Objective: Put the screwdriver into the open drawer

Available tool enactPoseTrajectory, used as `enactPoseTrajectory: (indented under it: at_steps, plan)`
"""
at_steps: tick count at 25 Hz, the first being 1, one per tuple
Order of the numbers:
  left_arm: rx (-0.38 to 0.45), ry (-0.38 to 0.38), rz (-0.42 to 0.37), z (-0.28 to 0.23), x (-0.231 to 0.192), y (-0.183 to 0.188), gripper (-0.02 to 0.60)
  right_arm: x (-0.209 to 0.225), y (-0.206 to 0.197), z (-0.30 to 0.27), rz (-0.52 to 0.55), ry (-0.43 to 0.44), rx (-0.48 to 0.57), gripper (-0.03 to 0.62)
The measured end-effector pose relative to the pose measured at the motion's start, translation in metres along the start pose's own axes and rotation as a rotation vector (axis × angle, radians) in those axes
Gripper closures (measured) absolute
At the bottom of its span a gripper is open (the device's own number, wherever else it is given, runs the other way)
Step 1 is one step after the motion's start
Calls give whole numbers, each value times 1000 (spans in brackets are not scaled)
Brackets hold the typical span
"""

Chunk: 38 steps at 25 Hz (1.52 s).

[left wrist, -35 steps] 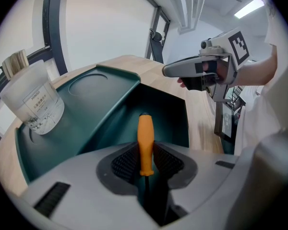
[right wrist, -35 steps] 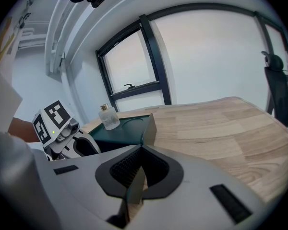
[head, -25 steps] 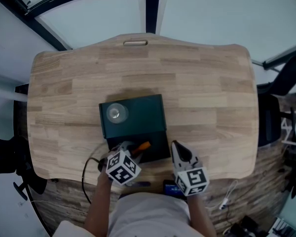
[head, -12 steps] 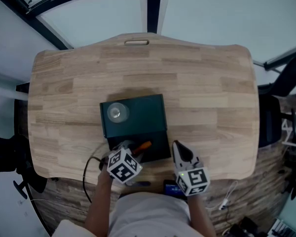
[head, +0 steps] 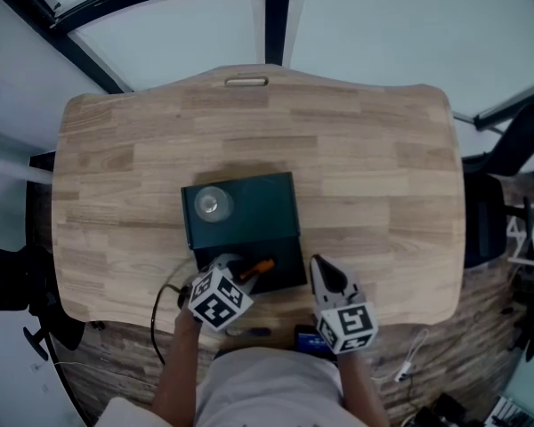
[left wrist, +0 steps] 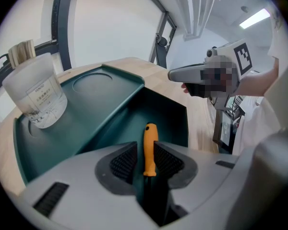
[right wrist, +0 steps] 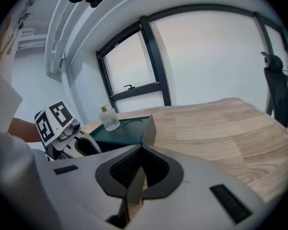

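Now the table (head: 383, 149) is carrying a green cabinet (head: 254, 212), its drawer (head: 285, 269) standing open. Beside it, the right tool (head: 325, 278) is hovering almost closed and empty. The left tool (left wrist: 146, 158) is pinching the screwdriver (left wrist: 150, 145), its orange handle poking forward over the drawer.

— How many hand-held grippers?
— Two: a left hand-held gripper (head: 237, 272) and a right hand-held gripper (head: 320, 270).
— And the rest?
— One table (head: 374, 149), one drawer cabinet (head: 258, 207), one screwdriver (head: 262, 264), one glass bottle (head: 208, 205).
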<state>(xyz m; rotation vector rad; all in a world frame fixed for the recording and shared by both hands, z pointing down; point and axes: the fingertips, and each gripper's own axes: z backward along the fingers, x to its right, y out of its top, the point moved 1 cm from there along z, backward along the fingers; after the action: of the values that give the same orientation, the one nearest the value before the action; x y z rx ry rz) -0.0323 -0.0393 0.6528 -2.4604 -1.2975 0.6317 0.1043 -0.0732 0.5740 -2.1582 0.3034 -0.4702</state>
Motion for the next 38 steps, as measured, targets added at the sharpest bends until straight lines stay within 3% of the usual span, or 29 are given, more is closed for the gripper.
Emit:
enactPoseTrajectory:
  at_steps: [9, 17, 21, 27, 35, 38]
  plan:
    - [153, 42, 86, 20, -11, 15, 483, -6, 9, 5, 16, -2, 21, 597]
    - [204, 45, 116, 32, -8, 22, 484, -8, 18, 12, 35, -11, 49, 597]
    - [227, 62, 148, 32, -11, 20, 579, -11, 20, 14, 46, -14, 61, 597]
    - [281, 107, 178, 43, -15, 22, 581, -14, 25, 16, 62, -13, 72, 597]
    - [413, 207, 250, 78, -23, 29, 581, -24, 38, 24, 99, -23, 107, 597]
    - [463, 213, 281, 90, -23, 33, 581, -29, 44, 27, 117, -28, 116, 597]
